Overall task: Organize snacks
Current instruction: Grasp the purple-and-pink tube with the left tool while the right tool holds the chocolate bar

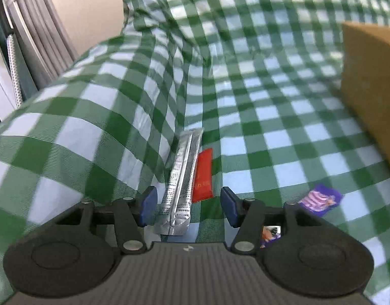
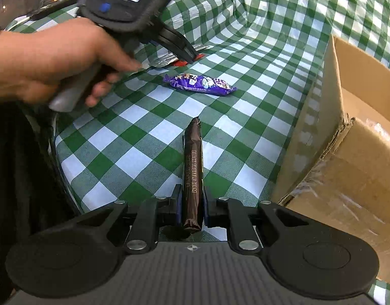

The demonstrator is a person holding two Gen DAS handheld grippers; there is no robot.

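My left gripper point(image 1: 188, 203) is open low over the checked cloth. A silver stick packet point(image 1: 181, 178) lies between its blue pads without being pressed, and a red packet point(image 1: 202, 178) lies just right of it. In the right wrist view the left gripper point(image 2: 192, 57), held by a hand point(image 2: 42, 58), points down at the silver packet point(image 2: 164, 61) and the red packet point(image 2: 181, 63). My right gripper point(image 2: 192, 203) is shut on a dark brown stick packet point(image 2: 193, 165) that sticks out forward above the table. A purple snack pack point(image 2: 200, 84) lies on the cloth between the two grippers.
An open cardboard box point(image 2: 347, 152) stands at the right, seen as a brown wall point(image 1: 367, 89) in the left wrist view. The green and white cloth point(image 2: 144, 152) rises in folds at the back. The table's edge drops off at the left, near grey slats point(image 1: 37, 38).
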